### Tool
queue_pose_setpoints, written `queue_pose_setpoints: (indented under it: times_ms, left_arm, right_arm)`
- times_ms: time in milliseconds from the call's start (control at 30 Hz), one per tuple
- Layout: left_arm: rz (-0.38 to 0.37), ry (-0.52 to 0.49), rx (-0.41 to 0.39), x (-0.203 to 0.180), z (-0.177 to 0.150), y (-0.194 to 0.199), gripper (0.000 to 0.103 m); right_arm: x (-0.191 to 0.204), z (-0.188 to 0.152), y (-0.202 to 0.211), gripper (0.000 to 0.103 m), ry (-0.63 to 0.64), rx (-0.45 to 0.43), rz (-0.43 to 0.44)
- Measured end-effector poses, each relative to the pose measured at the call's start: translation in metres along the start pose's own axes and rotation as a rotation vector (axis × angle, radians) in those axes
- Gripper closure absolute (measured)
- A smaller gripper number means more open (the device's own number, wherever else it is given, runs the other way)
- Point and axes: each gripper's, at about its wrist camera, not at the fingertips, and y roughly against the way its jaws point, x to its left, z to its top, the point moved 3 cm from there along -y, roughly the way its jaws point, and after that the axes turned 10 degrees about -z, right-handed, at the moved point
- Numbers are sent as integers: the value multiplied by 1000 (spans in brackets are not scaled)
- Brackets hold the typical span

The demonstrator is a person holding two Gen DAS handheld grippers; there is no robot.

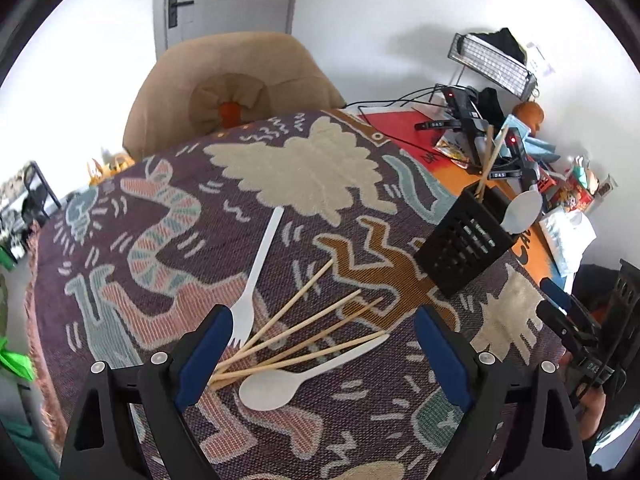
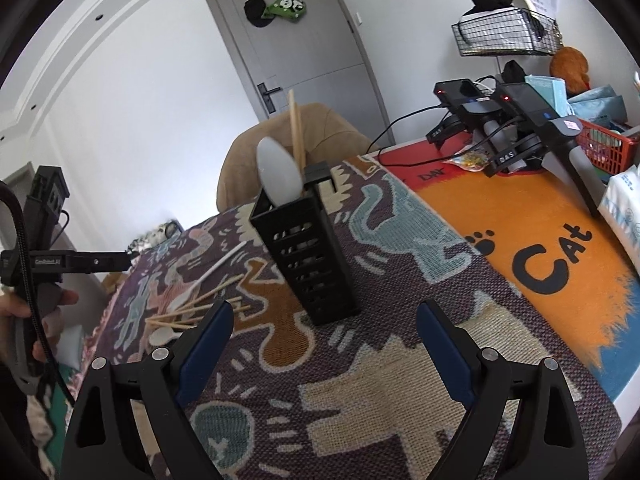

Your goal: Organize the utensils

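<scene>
Step in hand: pick-up of the next loose utensil. The left gripper point(image 1: 322, 354) hangs over the pile on the patterned cloth point(image 1: 168, 240) covering the bench, jaws spread wide and empty; nothing is pressed between the pads. Between and just ahead of them lie a white spoon point(image 1: 280, 384), bowl nearest the camera, and a fan of wooden chopsticks point(image 1: 304, 332) that converge beside the left pad. A white fork point(image 1: 256, 280) lies beside them, tines toward the gripper and touching the chopstick fan.

The right gripper point(image 2: 324, 350) is also wide open and empty. It points at the black slotted holder point(image 2: 308, 256), which stands upright on the cloth, well apart from the pile.

Holder contents: one white spoon point(image 2: 278, 178), bowl up, in the near compartment; chopsticks point(image 2: 297, 128) standing in a compartment behind it. Count looks like two, but they overlap in both views, so uncertain.

Progress, judged: partly done; one spoon, one fork and several chopsticks remain on the bench.

Next move, judged: lower the left jaws onto a single item. The spoon handle crosses the chopsticks, so closing there risks taking more than one piece. The fork handle, lying clear of the fan, looks the cleaner grasp. Then carry to the holder and drop it in a compartment, handle down.
</scene>
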Motion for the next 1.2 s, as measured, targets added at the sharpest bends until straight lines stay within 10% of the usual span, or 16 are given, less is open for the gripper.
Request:
queue_pose_setpoints:
  times_ms: [1200]
  left_arm:
    - [-173, 555, -91, 144, -77, -28, 83]
  right_arm:
    - [53, -31, -30, 16, 110, 130, 2]
